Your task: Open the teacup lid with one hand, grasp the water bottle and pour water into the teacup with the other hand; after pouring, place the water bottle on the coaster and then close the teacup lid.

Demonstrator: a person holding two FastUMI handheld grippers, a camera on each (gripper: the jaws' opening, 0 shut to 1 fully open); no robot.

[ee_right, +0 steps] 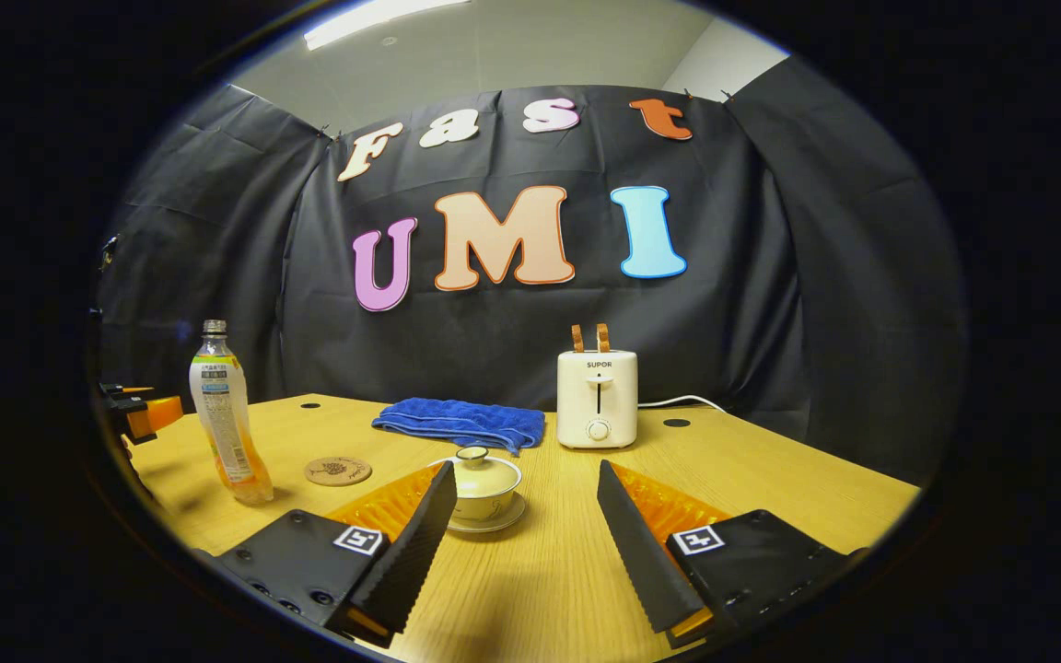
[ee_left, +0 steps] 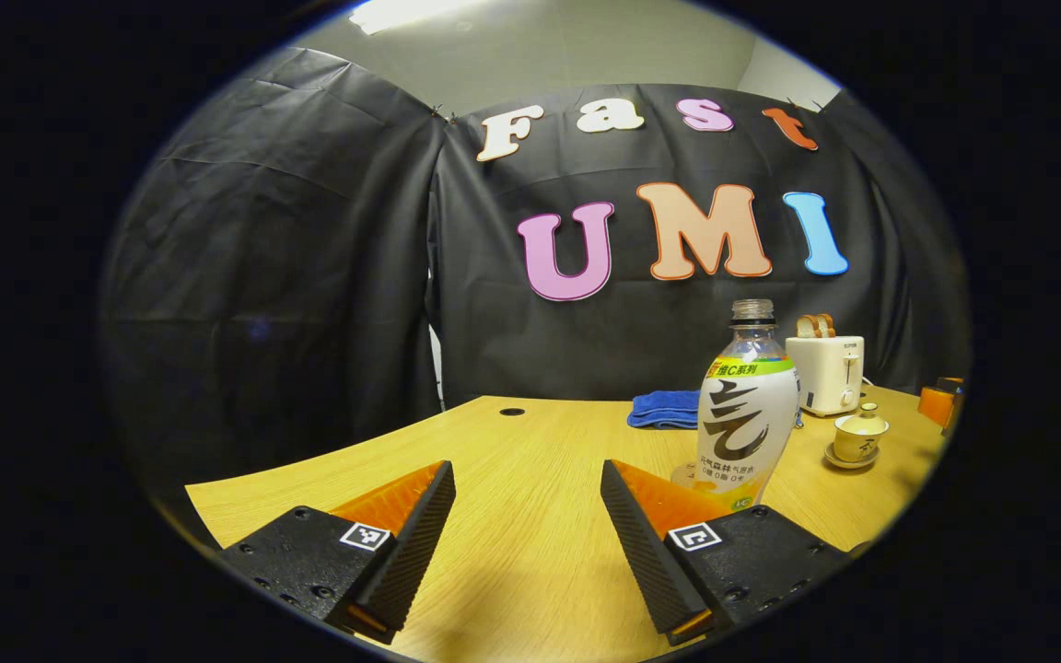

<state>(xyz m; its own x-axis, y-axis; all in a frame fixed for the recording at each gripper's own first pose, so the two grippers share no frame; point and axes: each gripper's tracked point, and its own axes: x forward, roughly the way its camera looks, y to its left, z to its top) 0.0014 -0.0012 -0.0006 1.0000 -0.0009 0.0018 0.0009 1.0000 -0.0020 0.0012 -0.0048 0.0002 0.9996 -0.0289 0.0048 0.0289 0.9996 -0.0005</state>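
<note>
An uncapped water bottle (ee_left: 748, 405) with a white label stands upright on the wooden table (ee_left: 540, 516), just beyond and right of my open left gripper (ee_left: 528, 502). Farther right sits the cream teacup (ee_left: 860, 436) on its saucer, lid on. In the right gripper view the teacup (ee_right: 484, 488) stands close ahead, behind the left finger of my open right gripper (ee_right: 523, 511), its lid (ee_right: 475, 465) in place. The round cork coaster (ee_right: 338, 471) lies left of the cup, and the bottle (ee_right: 228, 414) stands left of the coaster. My left gripper (ee_right: 139, 414) shows at the far left edge.
A folded blue towel (ee_right: 461, 422) and a cream toaster (ee_right: 597, 396) with two bread slices stand at the back of the table (ee_right: 770, 479), a white cord trailing right. Cable holes mark the tabletop. Black cloth walls the booth.
</note>
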